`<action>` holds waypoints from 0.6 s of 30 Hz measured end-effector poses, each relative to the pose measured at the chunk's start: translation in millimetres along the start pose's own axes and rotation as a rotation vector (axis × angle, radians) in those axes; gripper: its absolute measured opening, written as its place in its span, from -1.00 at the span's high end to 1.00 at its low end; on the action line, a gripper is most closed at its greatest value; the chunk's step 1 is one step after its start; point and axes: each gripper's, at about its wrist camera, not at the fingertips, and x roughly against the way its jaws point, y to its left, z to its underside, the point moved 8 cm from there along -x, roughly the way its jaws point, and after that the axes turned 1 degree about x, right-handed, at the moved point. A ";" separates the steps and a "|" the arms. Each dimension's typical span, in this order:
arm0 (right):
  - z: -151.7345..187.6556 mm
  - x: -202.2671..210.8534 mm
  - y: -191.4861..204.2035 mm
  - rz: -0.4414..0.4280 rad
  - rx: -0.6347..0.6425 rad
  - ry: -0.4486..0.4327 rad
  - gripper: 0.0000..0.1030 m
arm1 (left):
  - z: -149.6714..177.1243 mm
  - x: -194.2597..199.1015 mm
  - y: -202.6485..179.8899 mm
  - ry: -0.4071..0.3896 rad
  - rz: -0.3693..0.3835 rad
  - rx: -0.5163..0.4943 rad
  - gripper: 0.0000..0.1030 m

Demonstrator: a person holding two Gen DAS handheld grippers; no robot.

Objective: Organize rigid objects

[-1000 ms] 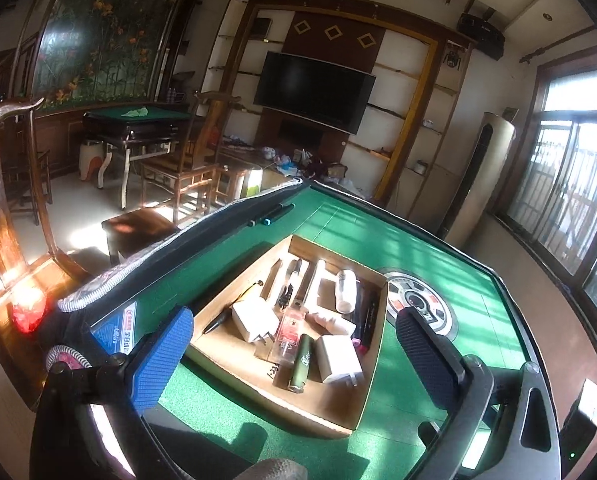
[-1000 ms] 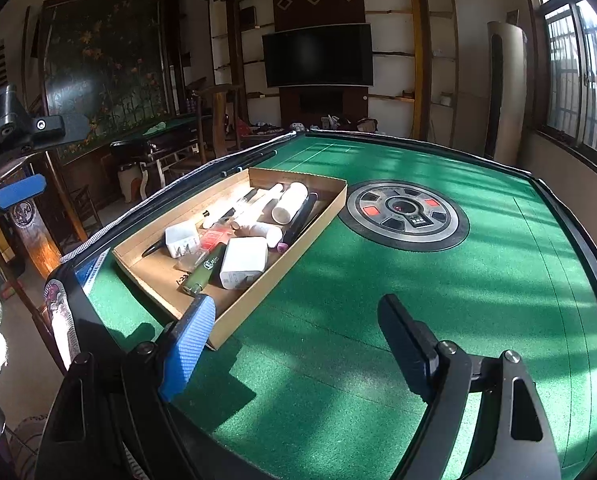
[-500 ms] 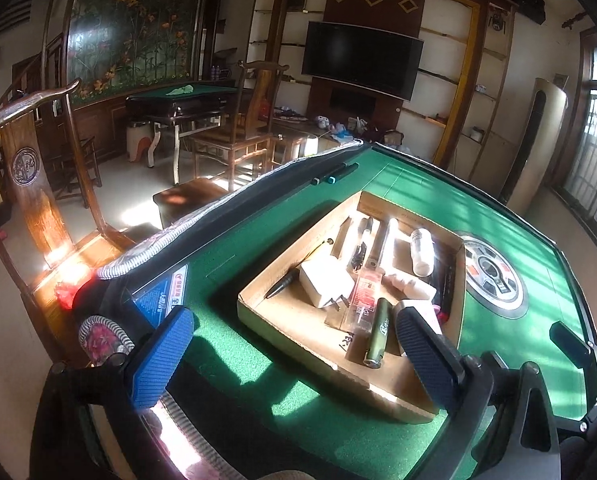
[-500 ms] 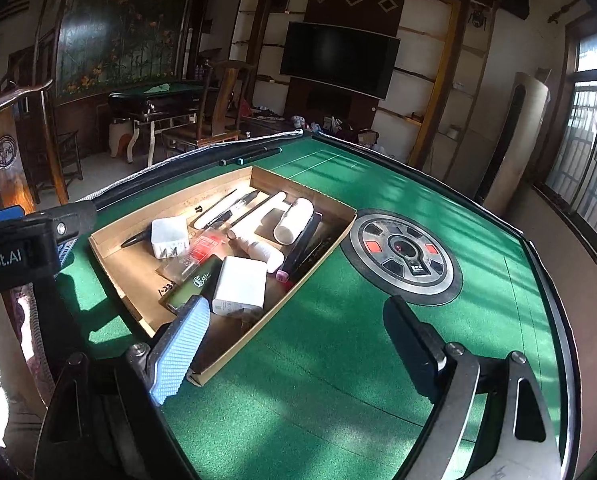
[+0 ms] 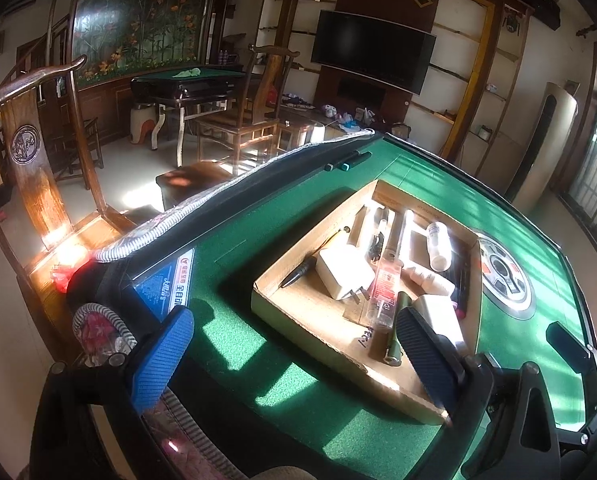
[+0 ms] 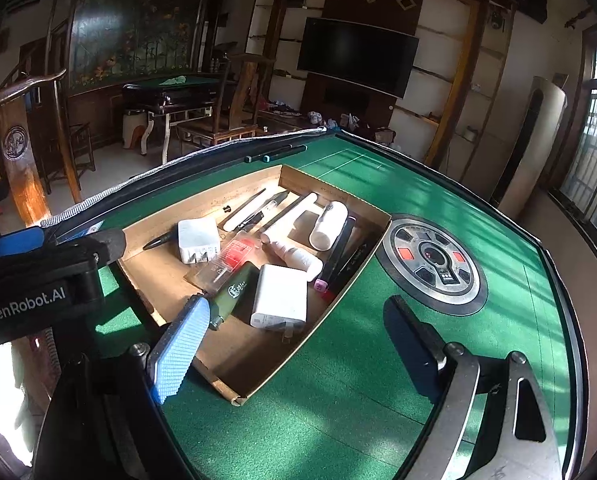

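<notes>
Your left gripper (image 5: 294, 354) and right gripper (image 6: 294, 340) both stand apart, empty. The cardboard tray (image 6: 254, 376) of small objects lies just ahead, reaching between both grippers' fingers.

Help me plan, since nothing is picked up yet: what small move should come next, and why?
Probably lower the right gripper onto the white charger at the near end of the cardboard tray. Both grippers stand open and empty, and that charger lies on top, closest to it.
</notes>
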 end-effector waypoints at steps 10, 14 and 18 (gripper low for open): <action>9.5 0.3 -0.3 -0.013 -0.028 0.010 -0.71 | 4.8 -3.4 -2.4 0.032 0.000 -0.006 -0.98; 14.0 -2.8 -5.0 -0.016 -0.045 0.024 -0.71 | 6.4 -1.7 -5.8 0.030 0.004 -0.014 -0.98; 15.3 -2.2 -7.9 -0.020 -0.058 0.020 -0.71 | 7.8 -1.4 -6.7 0.033 -0.007 -0.015 -0.98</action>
